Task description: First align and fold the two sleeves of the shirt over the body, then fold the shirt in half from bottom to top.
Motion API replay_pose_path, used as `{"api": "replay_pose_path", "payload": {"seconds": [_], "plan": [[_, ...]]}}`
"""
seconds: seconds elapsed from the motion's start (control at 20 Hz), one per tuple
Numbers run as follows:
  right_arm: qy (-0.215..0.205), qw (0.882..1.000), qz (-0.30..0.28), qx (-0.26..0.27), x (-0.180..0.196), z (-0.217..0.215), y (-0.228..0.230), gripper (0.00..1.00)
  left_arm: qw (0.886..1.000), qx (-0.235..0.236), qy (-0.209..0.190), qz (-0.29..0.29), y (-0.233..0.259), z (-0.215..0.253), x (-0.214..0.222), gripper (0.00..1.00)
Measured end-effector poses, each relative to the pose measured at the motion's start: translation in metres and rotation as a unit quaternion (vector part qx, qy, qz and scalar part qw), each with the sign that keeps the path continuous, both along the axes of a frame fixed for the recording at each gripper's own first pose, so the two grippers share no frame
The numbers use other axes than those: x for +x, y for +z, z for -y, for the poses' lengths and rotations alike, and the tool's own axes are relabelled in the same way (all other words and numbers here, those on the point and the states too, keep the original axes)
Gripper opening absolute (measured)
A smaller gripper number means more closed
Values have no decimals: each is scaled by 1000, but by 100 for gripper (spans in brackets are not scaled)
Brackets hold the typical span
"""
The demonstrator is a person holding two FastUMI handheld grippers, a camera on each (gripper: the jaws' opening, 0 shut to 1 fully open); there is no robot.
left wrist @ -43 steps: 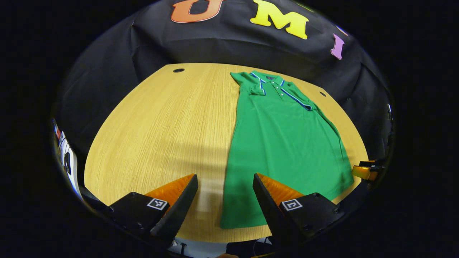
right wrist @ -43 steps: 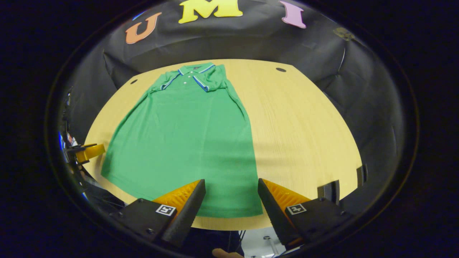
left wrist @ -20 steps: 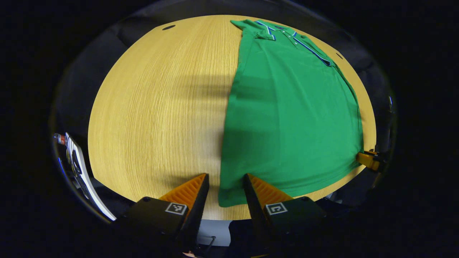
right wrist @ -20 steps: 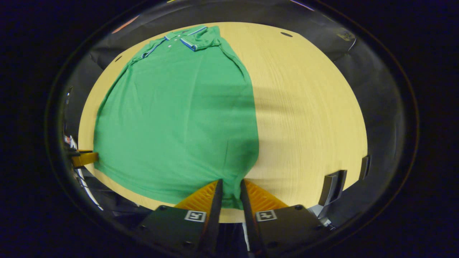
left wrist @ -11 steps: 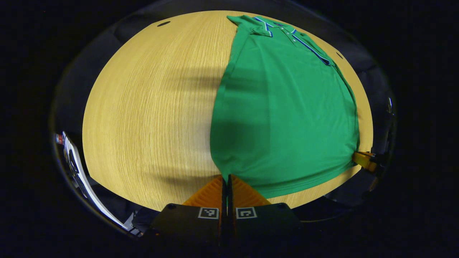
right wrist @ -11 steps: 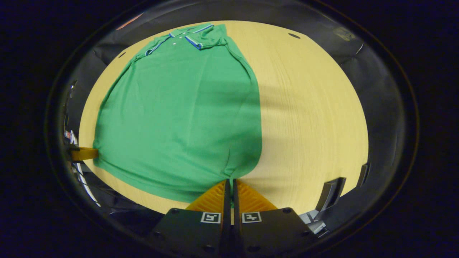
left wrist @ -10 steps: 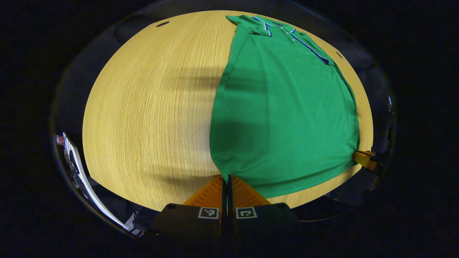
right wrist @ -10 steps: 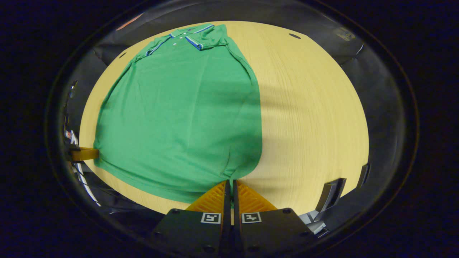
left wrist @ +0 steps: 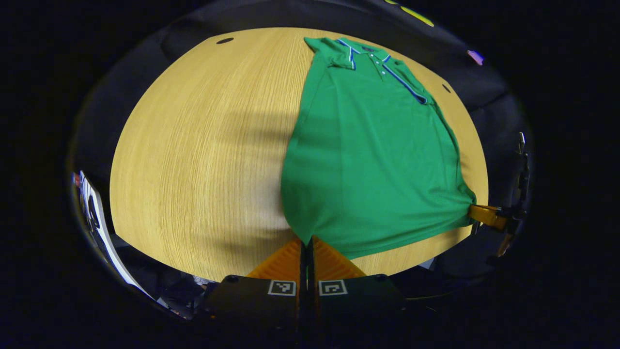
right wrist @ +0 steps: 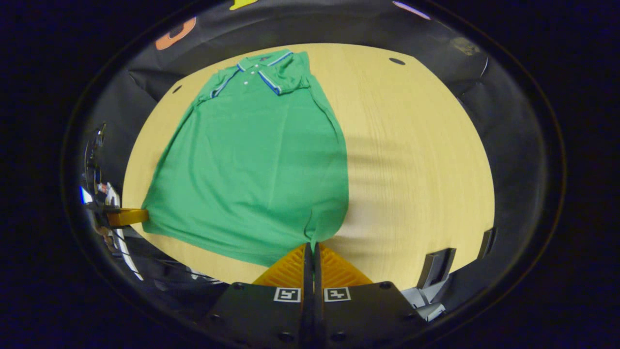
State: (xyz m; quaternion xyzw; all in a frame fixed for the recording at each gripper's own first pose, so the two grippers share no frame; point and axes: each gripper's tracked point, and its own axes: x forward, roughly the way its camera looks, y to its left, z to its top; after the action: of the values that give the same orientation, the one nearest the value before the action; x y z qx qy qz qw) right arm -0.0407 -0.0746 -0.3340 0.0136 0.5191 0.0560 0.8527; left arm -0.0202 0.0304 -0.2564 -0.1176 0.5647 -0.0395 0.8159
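Shirt [left wrist: 373,160], green with a striped collar, spread lengthwise on the wooden table [left wrist: 193,145], collar at the far end, hem at the near edge. Sleeves already folded in over the body, to judge by the straight long sides and the tucked cloth beside the collar [right wrist: 264,72]; so first step done, bottom-to-top fold in hand but barely begun. Left gripper [left wrist: 306,242] clamped on the near left hem corner, fingers pressed together with cloth pinched between; right gripper [right wrist: 312,247] likewise clenched on the near right hem corner, a small pucker of fabric rising into it. Hem [left wrist: 402,240] drawn taut between the two corners and seemingly lifted a little off the wood, rest of the body flat. Left to do: carry both corners up and forward over the body, lay the hem near the collar. Room: broad bare wood on the outer side of each gripper, far end of the table just beyond the collar with the dark cloth wall behind. Near edge of the table right under the hem, so little margin for pulling back; likely better straight up and away. Dark fittings [right wrist: 436,269] at the table's near right rim, well apart from the shirt.
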Motion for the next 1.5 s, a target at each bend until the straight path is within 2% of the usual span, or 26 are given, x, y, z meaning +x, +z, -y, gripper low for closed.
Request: {"api": "replay_pose_path", "payload": {"seconds": [0.1,0.25,0.3,0.4,0.45,0.5,0.55,0.65,0.9,1.2,1.25,1.3,1.5], "plan": [[8,1000,16,-2,9,-2,21,0,1000,0,4,25,36,-7,36,3],[17,999,41,-8,29,-6,53,3,998,1,4,61,93,-18,97,3],[18,999,51,-7,36,-7,64,7,997,-2,5,71,113,-21,119,3],[19,997,69,-2,49,-10,89,3,996,-2,1,90,151,-26,164,3],[20,997,79,0,59,-12,101,3,995,1,-2,101,168,-27,159,3],[21,996,89,1,69,-14,113,6,994,5,-4,113,133,-21,132,3],[22,995,99,0,81,-15,125,7,992,7,-5,123,154,-23,176,3],[26,993,117,-5,107,-15,144,3,990,2,-1,142,189,-29,215,3],[39,987,151,-24,167,-17,176,2,984,15,-4,175,219,-35,278,3],[16,983,181,-22,251,-14,199,3,979,2,24,204,235,-41,362,3],[14,983,184,-20,265,-15,200,0,977,2,27,211,236,-41,379,3],[13,982,185,-23,279,-10,206,2,976,0,30,214,235,-41,394,3],[16,981,191,-32,338,-13,193,2,974,10,42,222,220,-45,452,3]]}}
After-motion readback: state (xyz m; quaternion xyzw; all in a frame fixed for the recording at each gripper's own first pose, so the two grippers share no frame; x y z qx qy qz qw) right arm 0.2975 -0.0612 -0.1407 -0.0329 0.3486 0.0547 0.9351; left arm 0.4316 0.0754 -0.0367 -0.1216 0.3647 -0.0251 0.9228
